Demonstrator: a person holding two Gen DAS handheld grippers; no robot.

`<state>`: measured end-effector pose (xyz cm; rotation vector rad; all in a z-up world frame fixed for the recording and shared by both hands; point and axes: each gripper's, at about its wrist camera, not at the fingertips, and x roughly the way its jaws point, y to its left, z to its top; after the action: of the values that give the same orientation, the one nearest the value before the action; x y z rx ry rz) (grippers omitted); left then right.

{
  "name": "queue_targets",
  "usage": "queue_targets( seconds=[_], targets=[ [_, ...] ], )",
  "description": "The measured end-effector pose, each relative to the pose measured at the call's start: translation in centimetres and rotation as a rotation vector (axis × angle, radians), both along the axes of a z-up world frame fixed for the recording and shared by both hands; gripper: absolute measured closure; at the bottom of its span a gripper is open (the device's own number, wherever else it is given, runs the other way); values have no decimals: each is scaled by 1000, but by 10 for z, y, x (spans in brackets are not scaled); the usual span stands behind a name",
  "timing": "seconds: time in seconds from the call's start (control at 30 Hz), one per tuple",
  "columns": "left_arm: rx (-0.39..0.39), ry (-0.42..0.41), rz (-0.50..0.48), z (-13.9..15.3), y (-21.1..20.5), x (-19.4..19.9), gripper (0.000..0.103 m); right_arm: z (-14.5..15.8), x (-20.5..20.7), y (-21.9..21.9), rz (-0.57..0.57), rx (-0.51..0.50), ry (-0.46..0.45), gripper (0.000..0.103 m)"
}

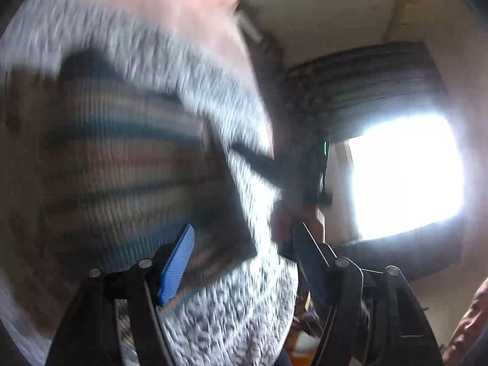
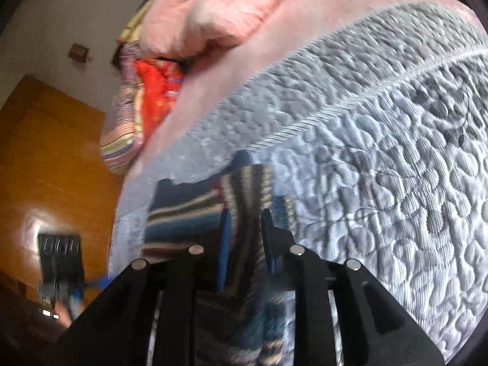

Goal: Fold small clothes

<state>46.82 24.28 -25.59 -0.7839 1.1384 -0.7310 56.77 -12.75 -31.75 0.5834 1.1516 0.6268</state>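
A grey quilted bedspread (image 2: 381,158) covers the bed, with a pink blanket (image 2: 244,9) heaped beyond it. On the bedspread lies the striped knit garment (image 2: 189,213), rumpled, so by my judgement folding is barely begun. The right gripper (image 2: 244,238) pinches a fold of it, while the left gripper (image 1: 244,262) gapes empty (that view is blurred).

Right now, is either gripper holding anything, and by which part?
The right gripper pinches a bunched fold of the striped garment; which part is unclear. The left gripper is open, holding nothing.
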Motion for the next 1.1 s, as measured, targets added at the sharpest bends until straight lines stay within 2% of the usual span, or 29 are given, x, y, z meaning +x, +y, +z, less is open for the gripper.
queue_targets(
  seconds=[0.07, 0.13, 0.17, 0.2, 0.23, 0.33, 0.37, 0.47, 0.53, 0.6, 0.63, 0.7, 0.73, 0.8, 0.83, 0.9, 0.93, 0.97, 1.03, 1.1],
  targets=[
    [44, 18, 11, -6, 5, 17, 36, 2, -6, 11, 66, 14, 5, 82],
    [135, 78, 9, -27, 2, 34, 36, -9, -12, 21, 127, -19, 43, 82],
    [181, 104, 16, -39, 2, 41, 38, -19, -12, 28, 148, -59, 66, 93],
    [206, 125, 14, -51, 1, 44, 44, -30, -12, 28, 144, -106, 72, 101],
    [228, 134, 10, -62, -3, 45, 48, -35, -12, 26, 130, -110, 80, 103],
    [267, 121, -9, -62, -6, 47, 50, -33, -16, 19, 112, -77, 88, 103],
    [268, 117, -6, -56, -6, 46, 50, -22, -22, 17, 123, -56, 72, 97],
    [206, 38, -43, -33, -9, 24, 51, 2, -48, 11, 181, 57, 30, 97],
    [178, -16, -116, -21, -18, 4, 51, 2, -61, 10, 205, 73, 34, 97],
    [266, -14, -145, -33, -28, -4, 52, -14, -67, 5, 205, 19, 76, 103],
    [333, 11, -142, -49, -32, -6, 56, -25, -67, 4, 196, -12, 91, 103],
    [378, 17, -144, -67, -36, -5, 70, -39, -67, -2, 170, 14, 119, 103],
    [365, 34, -123, -70, -33, -3, 70, -38, -69, -5, 157, 26, 128, 103],
    [326, 51, -105, -63, -26, -4, 62, -23, -76, -7, 150, 40, 112, 102],
    [305, 42, -103, -54, -24, -8, 60, -15, -84, -8, 160, 60, 96, 97],
    [266, 7, -144, -40, -27, -22, 58, -3, -102, -3, 207, 79, 73, 97],
    [291, -17, -163, -36, -31, -32, 58, -4, -107, -1, 215, 61, 73, 98],
    [329, -13, -166, -41, -33, -37, 57, -12, -112, -1, 214, 18, 85, 103],
    [404, 52, -151, -66, -34, -38, 59, -31, -112, -5, 186, 5, 138, 103],
    [406, 100, -159, -88, -34, -39, 59, -39, -115, -9, 173, 22, 160, 103]
  ],
)
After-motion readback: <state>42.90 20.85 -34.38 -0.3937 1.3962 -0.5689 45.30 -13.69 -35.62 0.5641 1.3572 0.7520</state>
